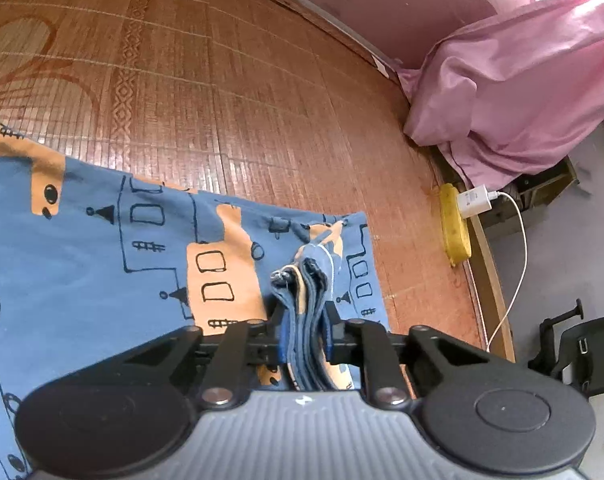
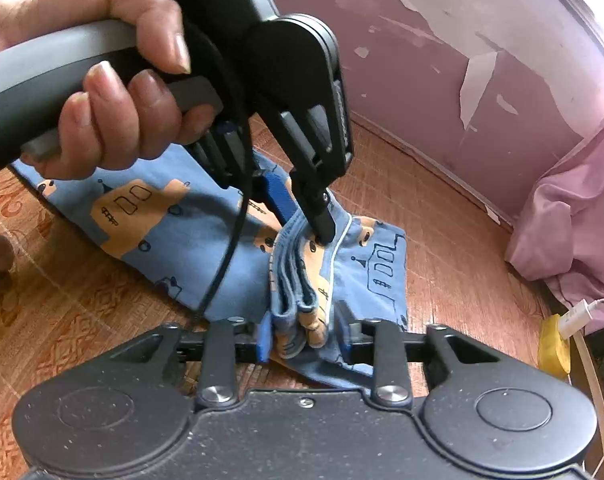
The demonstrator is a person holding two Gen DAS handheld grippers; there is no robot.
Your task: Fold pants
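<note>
Blue pants (image 1: 101, 248) with orange and black prints lie spread on a brown bamboo mat (image 1: 229, 100). My left gripper (image 1: 304, 320) is shut on a bunched, layered edge of the pants (image 1: 306, 340), lifted slightly off the mat. In the right wrist view the same pants (image 2: 173, 232) stretch away to the left. My right gripper (image 2: 304, 336) is shut on the folded edge stack (image 2: 297, 300) close to the lens. A hand (image 2: 113, 80) holds the left gripper (image 2: 306, 220), which pinches the same edge a little further along.
A pink sheet heap (image 1: 522, 80) lies at the mat's right end under a peeling pink wall (image 2: 462, 60). A yellow power strip (image 1: 456, 232) with a white charger (image 1: 474, 200) and cable sits on the bed edge. A black chair (image 1: 582, 352) stands on the floor beyond.
</note>
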